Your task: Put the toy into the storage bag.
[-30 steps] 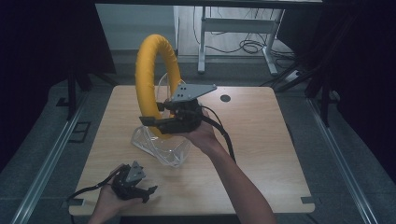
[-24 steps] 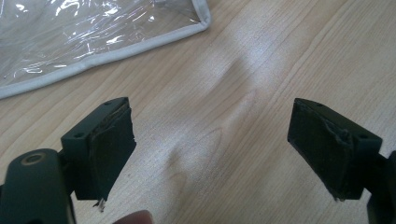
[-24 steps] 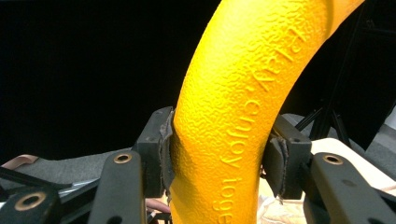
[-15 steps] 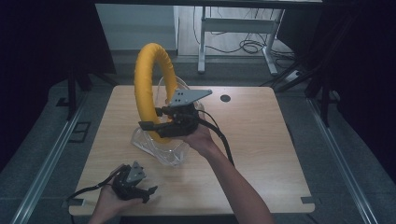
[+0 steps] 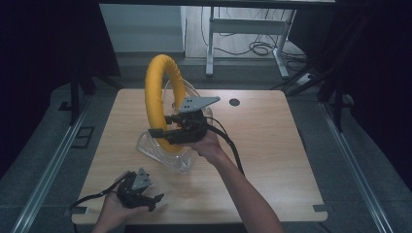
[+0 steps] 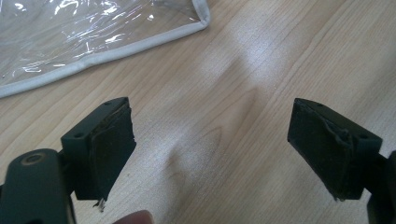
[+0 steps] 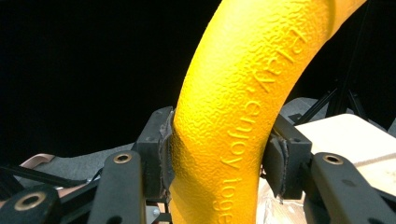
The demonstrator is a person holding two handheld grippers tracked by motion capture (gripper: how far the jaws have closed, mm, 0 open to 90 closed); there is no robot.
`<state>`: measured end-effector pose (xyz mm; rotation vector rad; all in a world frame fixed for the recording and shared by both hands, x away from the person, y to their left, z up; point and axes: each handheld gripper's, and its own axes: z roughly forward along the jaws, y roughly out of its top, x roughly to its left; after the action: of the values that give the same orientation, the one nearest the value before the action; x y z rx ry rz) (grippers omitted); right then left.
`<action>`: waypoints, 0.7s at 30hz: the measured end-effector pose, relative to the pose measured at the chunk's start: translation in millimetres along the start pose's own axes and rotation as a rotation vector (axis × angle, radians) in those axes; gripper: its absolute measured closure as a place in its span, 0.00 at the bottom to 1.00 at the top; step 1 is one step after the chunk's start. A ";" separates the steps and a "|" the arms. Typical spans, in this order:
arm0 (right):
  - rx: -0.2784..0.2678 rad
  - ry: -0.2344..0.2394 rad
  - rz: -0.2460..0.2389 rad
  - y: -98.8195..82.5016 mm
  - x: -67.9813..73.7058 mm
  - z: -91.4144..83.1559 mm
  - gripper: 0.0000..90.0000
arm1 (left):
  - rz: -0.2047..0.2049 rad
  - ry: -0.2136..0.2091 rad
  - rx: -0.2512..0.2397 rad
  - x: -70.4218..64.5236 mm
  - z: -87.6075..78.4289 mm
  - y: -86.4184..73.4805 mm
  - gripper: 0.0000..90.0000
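A big yellow foam ring [image 5: 160, 92] stands upright over a clear plastic bag [image 5: 163, 154] at the middle of the table. My right gripper [image 5: 163, 133] is shut on the ring's lower part; in the right gripper view both pads press into the yellow ring [image 7: 243, 121], which carries raised lettering. The ring's bottom dips into the bag's open mouth. My left gripper [image 5: 154, 200] rests near the table's front left edge, held in a hand, jaws wide open with nothing between them. In the left gripper view the gripper [image 6: 210, 154] faces bare wood, with the bag's white-trimmed corner [image 6: 140, 37] beyond it.
The wooden table [image 5: 272, 145] has a dark round hole [image 5: 234, 102] at the back right. A metal desk frame and cables [image 5: 252, 46] stand on the floor behind it. Dark stands flank both sides.
The right gripper has sunk with the yellow ring, bringing its bottom lower into the clear bag. The left gripper has stayed where it was.
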<state>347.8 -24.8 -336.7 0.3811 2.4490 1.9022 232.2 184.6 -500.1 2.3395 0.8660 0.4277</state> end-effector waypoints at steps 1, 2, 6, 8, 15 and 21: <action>0.000 0.001 0.004 -1.6 -0.9 0.4 0.55 | 0.000 0.000 0.000 0.1 -0.1 0.0 0.16; -0.001 0.002 0.008 -3.3 -1.8 1.0 0.55 | 0.000 0.000 -0.001 0.1 -0.2 0.0 0.16; 0.008 0.009 0.017 -9.9 -5.1 3.6 0.55 | 0.000 -0.001 0.000 0.0 0.3 0.0 0.16; 0.013 0.015 0.022 -13.2 -6.8 4.7 0.55 | 0.000 0.000 0.000 -0.1 0.5 0.0 0.16; 0.016 0.015 0.041 -25.4 -12.1 5.4 0.55 | -0.001 0.003 -0.005 0.4 -0.5 0.1 0.16; 0.017 0.018 0.055 -35.9 -16.8 4.7 0.55 | 0.002 -0.001 -0.002 0.1 0.6 0.0 0.16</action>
<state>358.4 -32.0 -374.5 0.4390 2.4927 1.9147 232.6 184.5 -500.5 2.3385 0.8631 0.4281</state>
